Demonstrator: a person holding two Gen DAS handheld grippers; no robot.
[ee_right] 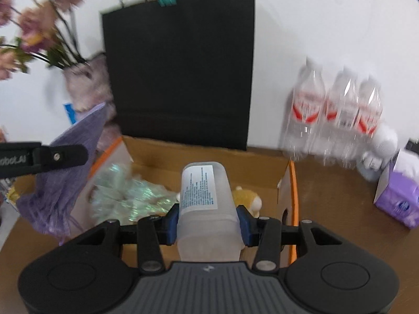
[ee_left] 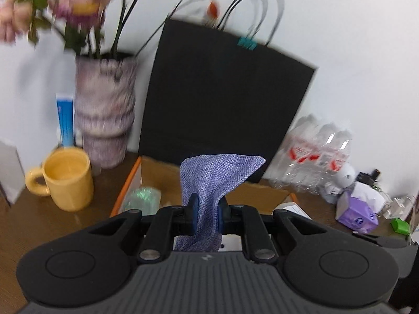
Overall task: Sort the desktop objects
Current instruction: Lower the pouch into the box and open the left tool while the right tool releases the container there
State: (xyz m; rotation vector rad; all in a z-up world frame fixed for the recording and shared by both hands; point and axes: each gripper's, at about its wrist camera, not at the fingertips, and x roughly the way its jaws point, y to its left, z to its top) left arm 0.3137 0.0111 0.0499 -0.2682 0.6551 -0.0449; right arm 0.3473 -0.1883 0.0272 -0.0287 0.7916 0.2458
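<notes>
Purple mesh pouch (ee_left: pixel 209 183), loosely woven, bunched and pinched at mid-length, upper corner flaring rightward, held above the left edge of the box. Frosted translucent bottle (ee_right: pixel 207 204) with white printed label, lying lengthwise, raised over the box. Open cardboard box (ee_right: pixel 209 154) with orange edging on the table, containing iridescent crinkled wrap (ee_right: pixel 125 196) and a small yellow plush toy (ee_right: pixel 247 198).

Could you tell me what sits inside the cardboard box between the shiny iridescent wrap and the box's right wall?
In the right wrist view, a small yellow plush toy lies in the cardboard box between the iridescent wrap and its right wall, partly hidden behind the translucent bottle in the right gripper.
</notes>
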